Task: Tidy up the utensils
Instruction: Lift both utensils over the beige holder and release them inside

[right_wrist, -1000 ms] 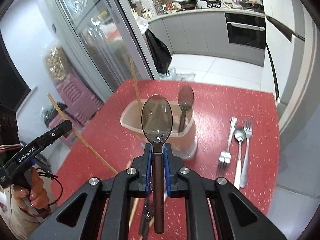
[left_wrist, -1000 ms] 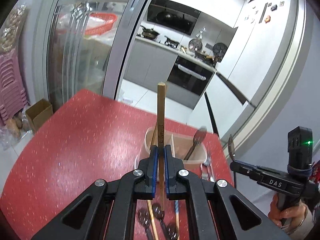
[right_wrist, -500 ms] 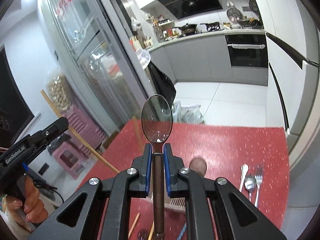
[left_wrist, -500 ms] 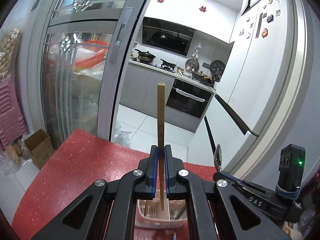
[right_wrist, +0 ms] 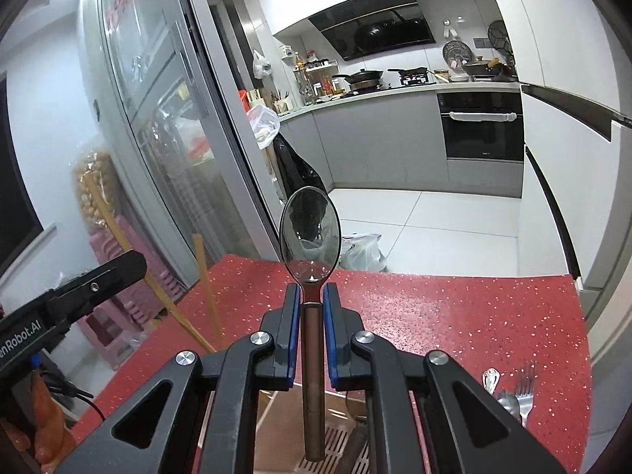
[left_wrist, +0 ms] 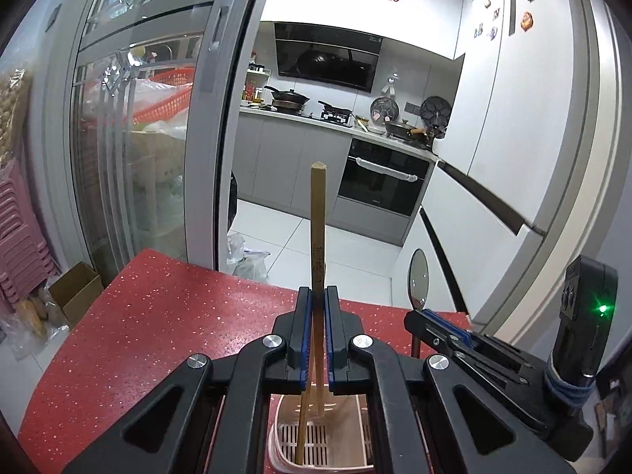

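Left wrist view: my left gripper (left_wrist: 318, 296) is clamped on a wooden chopstick (left_wrist: 317, 221), held upright, its lower end above the slotted floor of the utensil holder (left_wrist: 316, 450) on the red table (left_wrist: 158, 316). A second chopstick (left_wrist: 303, 426) leans inside the holder. My right gripper (left_wrist: 424, 318) shows at right, gripping a spoon (left_wrist: 418, 278).

Right wrist view: my right gripper (right_wrist: 310, 296) is clenched on the spoon (right_wrist: 310, 233), bowl up, brown handle hanging over the holder (right_wrist: 335, 446). A fork (right_wrist: 525, 387) and other cutlery lie on the table (right_wrist: 454, 308) at right. The left gripper (right_wrist: 118, 270) is at left.
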`<state>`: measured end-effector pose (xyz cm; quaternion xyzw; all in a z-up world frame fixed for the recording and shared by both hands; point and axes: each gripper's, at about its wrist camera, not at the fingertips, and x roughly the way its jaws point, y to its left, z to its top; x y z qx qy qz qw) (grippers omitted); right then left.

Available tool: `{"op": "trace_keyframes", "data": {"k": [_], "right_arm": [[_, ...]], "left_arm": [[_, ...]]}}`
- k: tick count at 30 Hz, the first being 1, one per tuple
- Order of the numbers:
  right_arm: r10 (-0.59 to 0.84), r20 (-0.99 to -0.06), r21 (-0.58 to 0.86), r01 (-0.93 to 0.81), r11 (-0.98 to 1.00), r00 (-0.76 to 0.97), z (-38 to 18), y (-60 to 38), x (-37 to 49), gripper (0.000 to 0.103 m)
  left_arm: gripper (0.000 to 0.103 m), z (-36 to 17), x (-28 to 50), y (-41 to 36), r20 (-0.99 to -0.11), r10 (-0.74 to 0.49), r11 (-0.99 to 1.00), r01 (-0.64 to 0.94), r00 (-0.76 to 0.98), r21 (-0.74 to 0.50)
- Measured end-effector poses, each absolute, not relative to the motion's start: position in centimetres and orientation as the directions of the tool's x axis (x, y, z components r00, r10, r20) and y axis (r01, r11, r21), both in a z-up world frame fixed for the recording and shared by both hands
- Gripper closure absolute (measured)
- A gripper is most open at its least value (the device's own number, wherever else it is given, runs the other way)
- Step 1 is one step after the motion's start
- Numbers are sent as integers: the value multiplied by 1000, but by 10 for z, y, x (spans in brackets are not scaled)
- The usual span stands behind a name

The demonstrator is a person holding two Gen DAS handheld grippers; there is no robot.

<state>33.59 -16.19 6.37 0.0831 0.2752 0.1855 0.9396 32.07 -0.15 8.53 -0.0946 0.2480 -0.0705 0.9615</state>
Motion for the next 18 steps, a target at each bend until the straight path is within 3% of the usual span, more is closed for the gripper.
{"op": "trace_keyframes", "data": {"k": [18], "right_arm": [[363, -489, 266, -261, 928, 793, 48, -192, 310, 90]], "left_arm": [[74, 33, 315, -31, -515, -121, 992, 89, 848, -87]]}}
